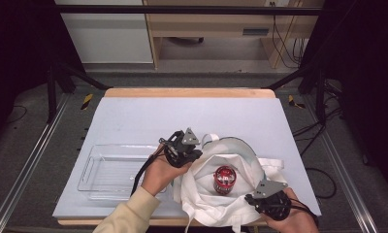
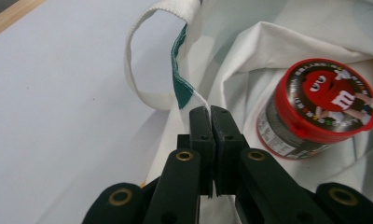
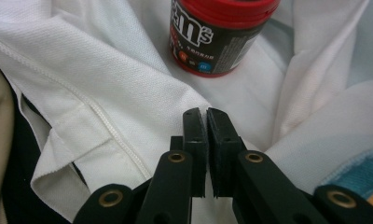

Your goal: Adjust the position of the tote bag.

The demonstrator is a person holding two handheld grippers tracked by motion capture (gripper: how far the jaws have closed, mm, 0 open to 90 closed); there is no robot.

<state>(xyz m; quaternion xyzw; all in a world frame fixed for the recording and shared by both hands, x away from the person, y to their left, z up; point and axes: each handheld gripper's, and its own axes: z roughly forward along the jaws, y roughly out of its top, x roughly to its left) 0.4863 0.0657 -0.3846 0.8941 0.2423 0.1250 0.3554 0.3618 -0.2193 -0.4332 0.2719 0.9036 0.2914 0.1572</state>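
My left gripper (image 1: 198, 153) had its jaws pinched tight on the rim of the white tote bag (image 1: 209, 194), low centre in the high view, and my right gripper (image 1: 250, 198) was clamped on the bag's cloth at lower right. The M&M's canister (image 1: 224, 179) stood inside the bag between them. A clear plastic tray (image 1: 92, 167) sat at lower left on the pale grey mat (image 1: 148, 116). Beyond the wooden table edge (image 1: 189, 92), a grey floor and a light wood desk (image 1: 221, 22) filled the top.
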